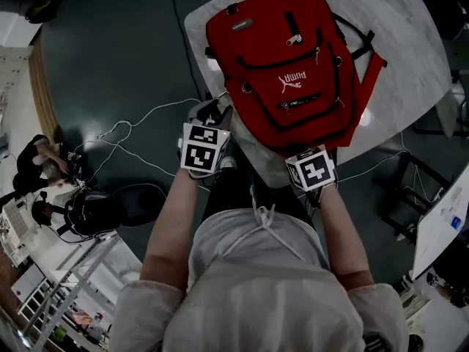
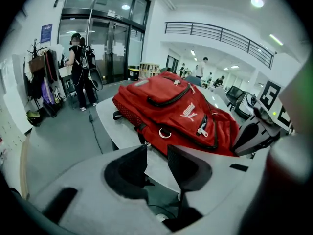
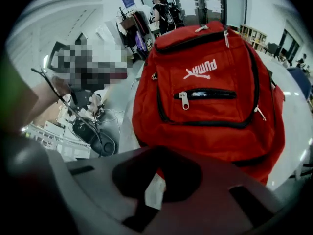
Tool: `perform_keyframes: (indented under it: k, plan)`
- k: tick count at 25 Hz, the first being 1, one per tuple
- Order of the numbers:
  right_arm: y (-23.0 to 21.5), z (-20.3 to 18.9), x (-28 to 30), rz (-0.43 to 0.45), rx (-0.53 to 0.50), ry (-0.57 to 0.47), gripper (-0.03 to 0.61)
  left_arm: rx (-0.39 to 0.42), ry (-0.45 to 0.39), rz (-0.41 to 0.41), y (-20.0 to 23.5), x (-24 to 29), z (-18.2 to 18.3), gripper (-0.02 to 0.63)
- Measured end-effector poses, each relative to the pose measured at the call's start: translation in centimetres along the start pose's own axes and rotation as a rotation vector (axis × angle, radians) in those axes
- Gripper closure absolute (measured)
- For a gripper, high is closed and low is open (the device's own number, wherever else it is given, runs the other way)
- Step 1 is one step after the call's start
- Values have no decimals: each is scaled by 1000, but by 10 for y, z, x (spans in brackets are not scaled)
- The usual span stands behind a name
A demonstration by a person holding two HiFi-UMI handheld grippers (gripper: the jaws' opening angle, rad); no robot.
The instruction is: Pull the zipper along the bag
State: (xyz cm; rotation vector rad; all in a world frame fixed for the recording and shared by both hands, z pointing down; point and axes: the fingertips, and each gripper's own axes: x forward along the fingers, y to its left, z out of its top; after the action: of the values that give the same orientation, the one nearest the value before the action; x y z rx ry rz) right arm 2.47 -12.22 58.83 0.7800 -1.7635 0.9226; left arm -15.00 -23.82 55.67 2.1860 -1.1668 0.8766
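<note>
A red backpack [image 1: 289,64] lies flat on the white table [image 1: 410,42], its bottom edge toward me. It also fills the left gripper view [image 2: 171,111] and the right gripper view [image 3: 210,82]. The front pocket's zipper pull [image 3: 184,100] sits at the left end of its black zipper. My left gripper [image 1: 216,114] hangs off the table's near left edge, beside the bag's lower left corner. Its jaws [image 2: 157,148] stand open with nothing between them. My right gripper [image 1: 311,160] is at the bag's bottom edge; its pads [image 3: 161,160] meet with nothing visible between them.
White cables [image 1: 132,134] trail over the dark floor left of the table, next to a black bag [image 1: 110,207]. Dark chair legs [image 1: 418,189] stand at the right. A person wearing a backpack [image 2: 80,70] stands by the glass doors far off.
</note>
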Motion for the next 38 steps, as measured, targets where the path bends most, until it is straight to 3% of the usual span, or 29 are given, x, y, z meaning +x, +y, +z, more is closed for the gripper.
perform_keyframes:
  k: [4,7,13,23,29,38]
  plan:
    - [13,24,-30,-13,-8,-145,552,2,-74,-26,-21,-28,16,557]
    - [18,50,-57,-28,-21,-275,552,-1,-142,-37,-35,-48,32,589]
    - [30,100,-119,-57,-8,-532,554,5,-309,-34,-54,-101,74,595]
    - [64,152,-224,-156,-150,-910,554,67,-558,30,-69,-186,141,595]
    - [74,170,-260,-150,-173,-1030,554,92,-644,49,-72,-212,168,595]
    - [80,170,-271,-138,-167,-1064,554,119,-644,10,-85,-210,170,595]
